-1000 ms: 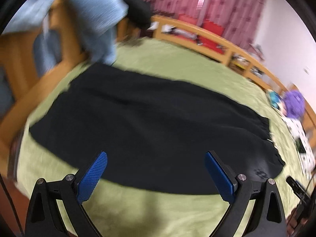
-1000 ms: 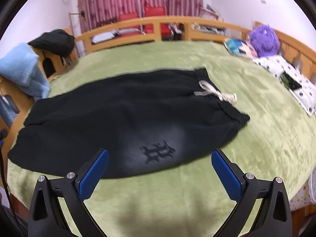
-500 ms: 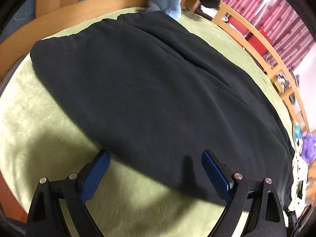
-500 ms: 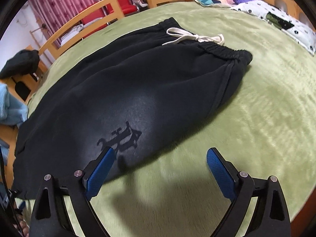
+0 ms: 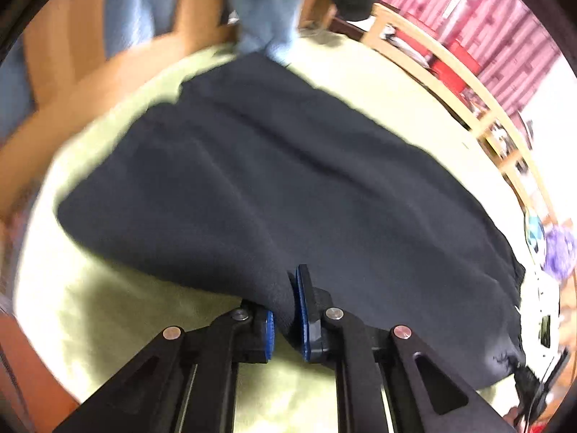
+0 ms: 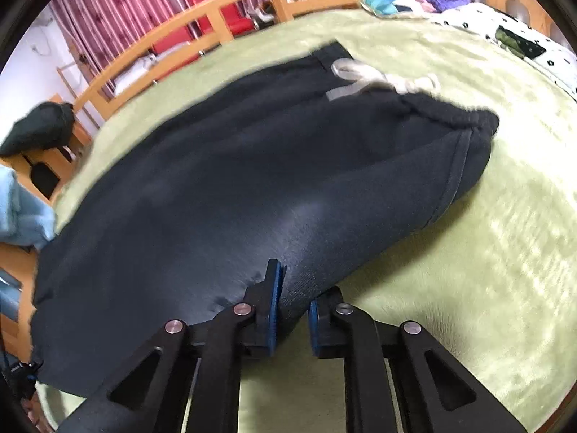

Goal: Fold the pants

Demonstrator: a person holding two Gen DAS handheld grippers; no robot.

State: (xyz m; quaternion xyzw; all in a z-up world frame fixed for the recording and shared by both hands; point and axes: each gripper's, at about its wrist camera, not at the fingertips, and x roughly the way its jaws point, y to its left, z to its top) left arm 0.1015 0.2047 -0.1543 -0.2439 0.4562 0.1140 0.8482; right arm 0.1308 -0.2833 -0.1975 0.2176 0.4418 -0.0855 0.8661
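We hold the left tool [image 5: 286,310] pinched on the near edge of the black fleece pants [image 5: 288,187], a fold of cloth bunched between its blue pads. The right tool [image 6: 292,310] is clamped on the same near edge, closer to the waist end. The pants lie flat on the green plush bedspread [image 6: 487,270], running away from both tools.

Risks, near to far:
- Each grip may hold only the top layer; on lifting, the lower layer would stay behind and the fold would skew.
- The plush surface may drag on the cloth and wrinkle it.
- Beyond the right tool, the white drawstring [image 6: 378,81] may tuck under the waistband.
- Beyond the left tool, the leg ends touch a light blue towel [image 5: 274,7], which could snag.
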